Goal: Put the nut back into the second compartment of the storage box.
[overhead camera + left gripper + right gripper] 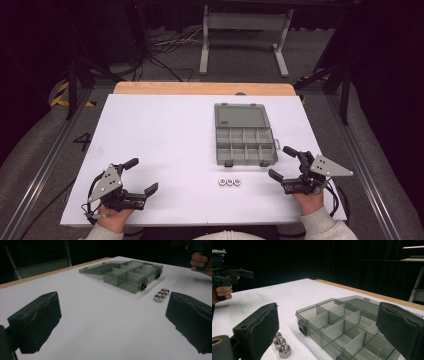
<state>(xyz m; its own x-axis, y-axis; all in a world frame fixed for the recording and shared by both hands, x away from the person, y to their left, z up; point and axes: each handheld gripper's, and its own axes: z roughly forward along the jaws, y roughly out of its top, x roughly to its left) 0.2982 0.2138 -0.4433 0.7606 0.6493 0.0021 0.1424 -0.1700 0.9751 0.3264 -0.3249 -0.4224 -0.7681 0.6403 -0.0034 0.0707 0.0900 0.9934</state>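
Note:
A grey see-through compartment box (244,141) lies open on the white table (165,145), its lid folded back flat. Its several compartments look empty. Three metal nuts (229,181) sit in a row just in front of the box. My left gripper (141,175) rests open at the table's front left, far from the nuts. My right gripper (281,162) is open at the front right, just right of the box's front corner. In the left gripper view the nuts (161,295) lie ahead near the right jaw. In the right gripper view the box (342,325) sits between the wide jaws, with the nuts (281,345) by the left jaw.
The table's wooden far edge (205,88) shows beyond the white sheet. A metal stand (243,30) and cables (165,47) are on the floor behind. Black frame legs (75,80) stand at both sides.

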